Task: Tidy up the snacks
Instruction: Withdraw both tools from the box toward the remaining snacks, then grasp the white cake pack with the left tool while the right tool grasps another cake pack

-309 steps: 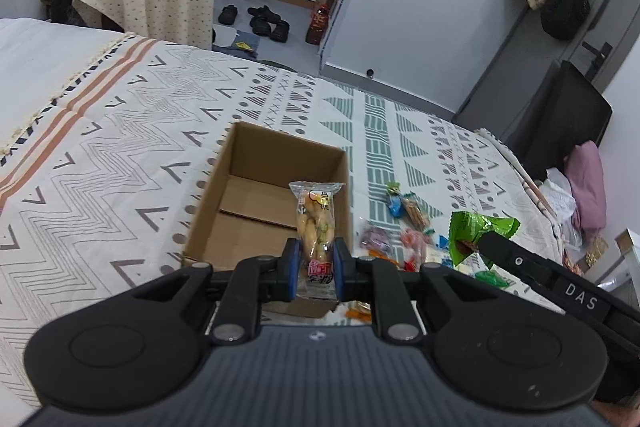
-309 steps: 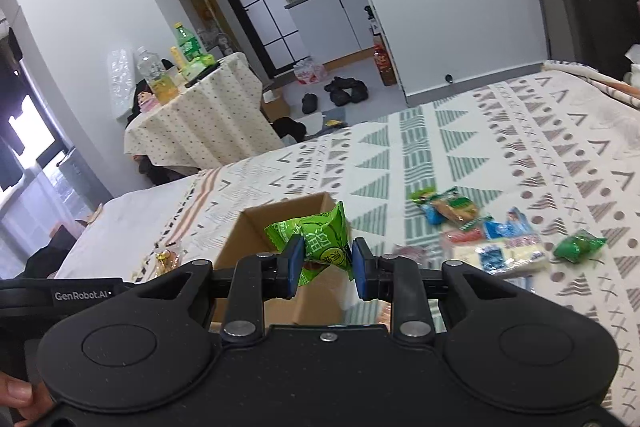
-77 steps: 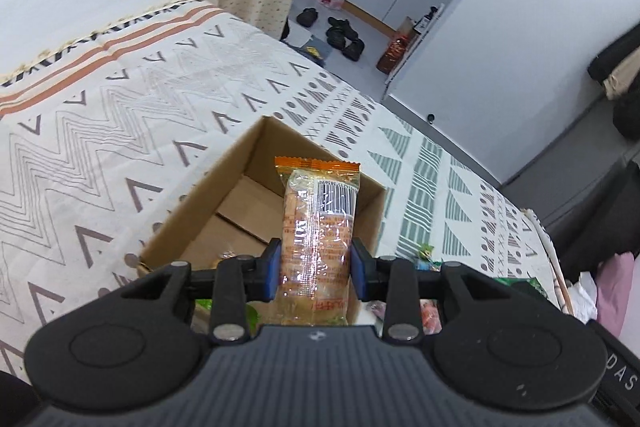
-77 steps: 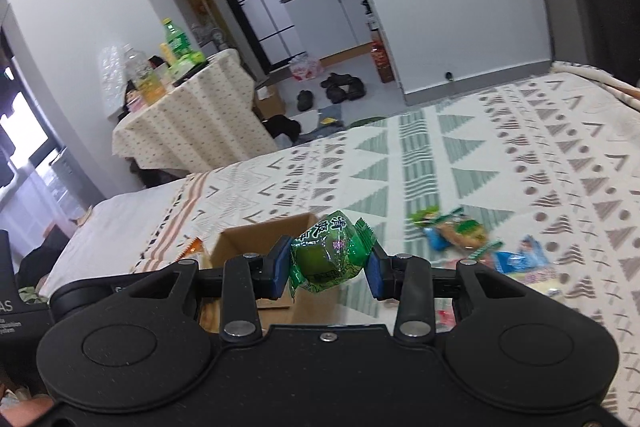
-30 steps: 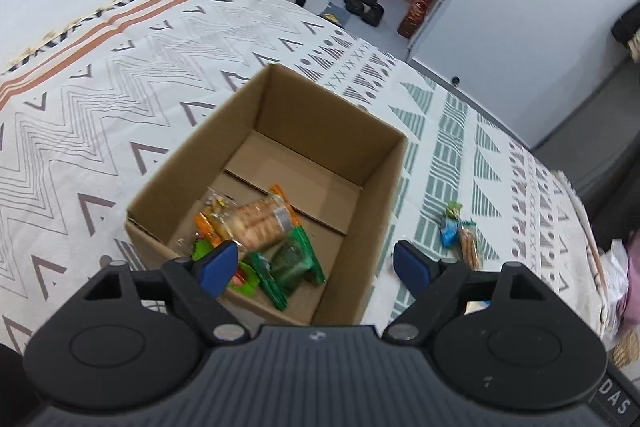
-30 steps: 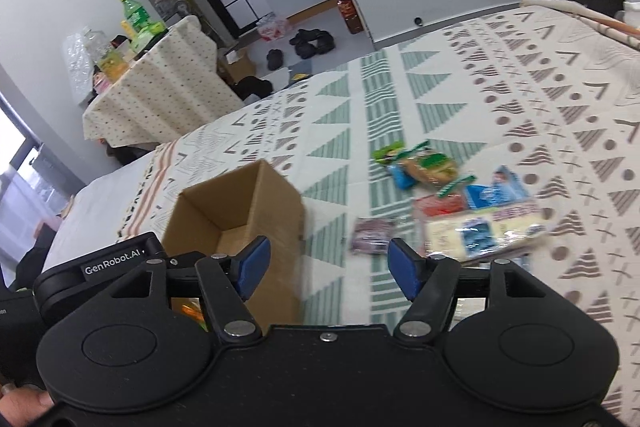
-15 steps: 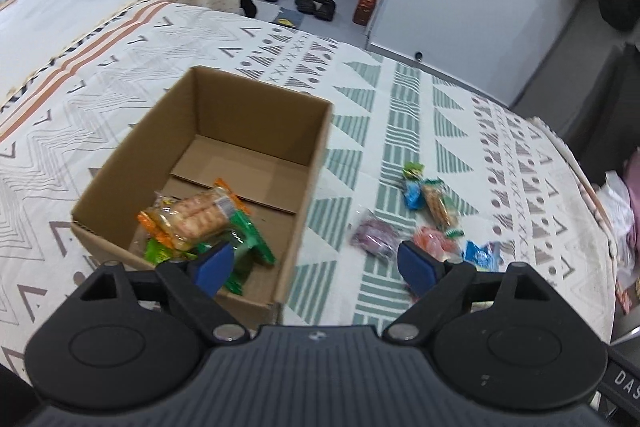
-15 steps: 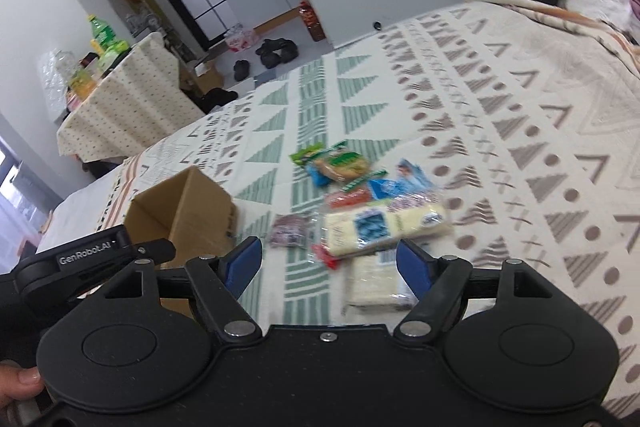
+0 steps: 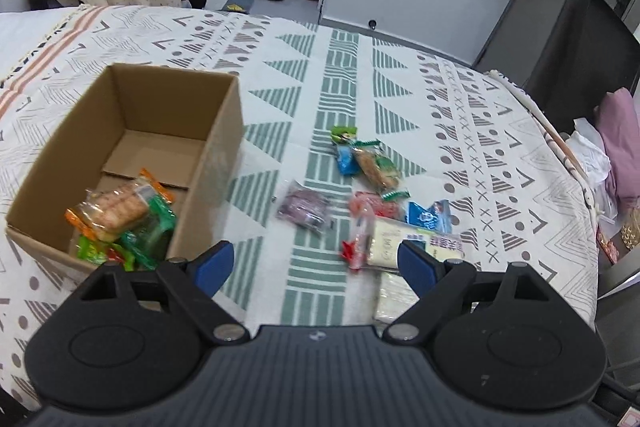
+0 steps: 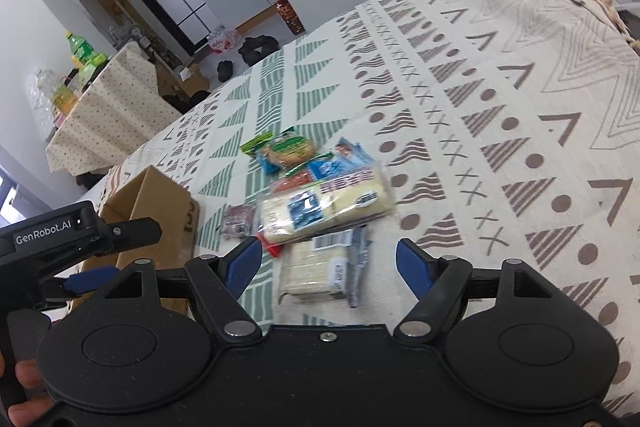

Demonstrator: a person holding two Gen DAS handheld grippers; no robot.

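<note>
Snack packets (image 9: 376,167) scattered on bed (image 9: 500,163) beside cardboard box (image 9: 216,155); left gripper (image 9: 316,263) and right gripper (image 10: 328,263) spread wide, empty.

Snack labels (image 10: 320,207) blurred, unreadable

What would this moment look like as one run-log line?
left gripper: open, empty | right gripper: open, empty | cardboard box: some snacks inside | loose snacks: on bedspread

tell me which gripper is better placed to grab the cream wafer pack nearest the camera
Right, probably. The right gripper is open with the cream wafer pack lying directly between its fingers. The left gripper is open too, but frames bare bedspread, with that pack beneath its right finger.
</note>
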